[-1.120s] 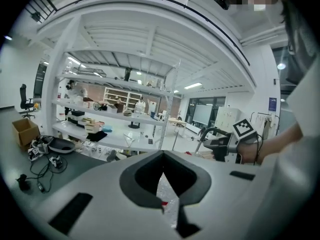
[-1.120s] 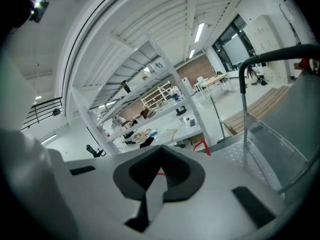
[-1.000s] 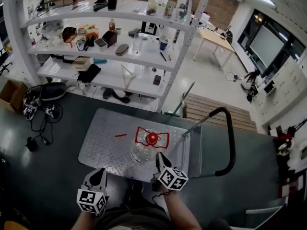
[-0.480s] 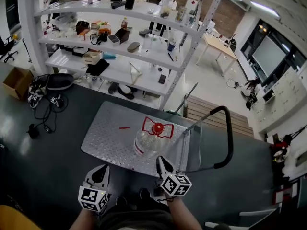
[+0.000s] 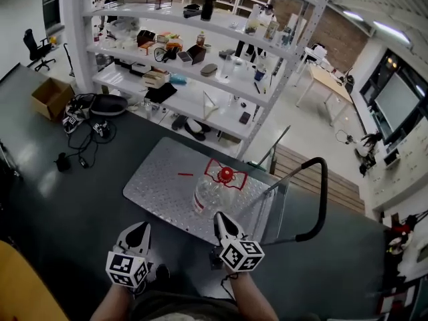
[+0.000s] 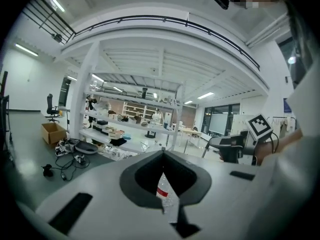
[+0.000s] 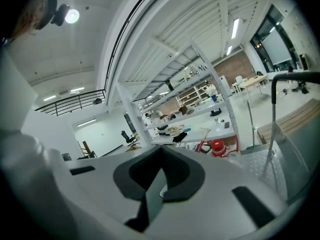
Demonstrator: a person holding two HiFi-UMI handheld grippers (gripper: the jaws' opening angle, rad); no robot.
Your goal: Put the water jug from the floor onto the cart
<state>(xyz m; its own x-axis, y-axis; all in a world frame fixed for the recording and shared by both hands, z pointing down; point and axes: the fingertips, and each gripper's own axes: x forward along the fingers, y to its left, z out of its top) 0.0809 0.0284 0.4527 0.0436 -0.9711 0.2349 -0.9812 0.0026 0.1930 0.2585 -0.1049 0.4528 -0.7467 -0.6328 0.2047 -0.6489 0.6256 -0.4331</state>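
Clear plastic water jug with red cap and red handle (image 5: pixel 212 194): upright on the grey diamond-plate wheeled table (image 5: pixel 157 179), toward the black push-bar end. Left tool (image 5: pixel 140 228), marker cube at the back: jaws pressed together, nothing between them, over dark floor short of the table's near edge. Right tool (image 5: pixel 223 218): likewise closed and empty (tips near the jug, not touching it).

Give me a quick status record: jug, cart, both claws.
jug: clear plastic water jug with red cap, standing on the cart deck
cart: grey metal platform cart, black push handle at its right end
left claw: shut, empty, short of the cart
right claw: shut, empty, at the cart's near edge by the jug
task: jug appears placed
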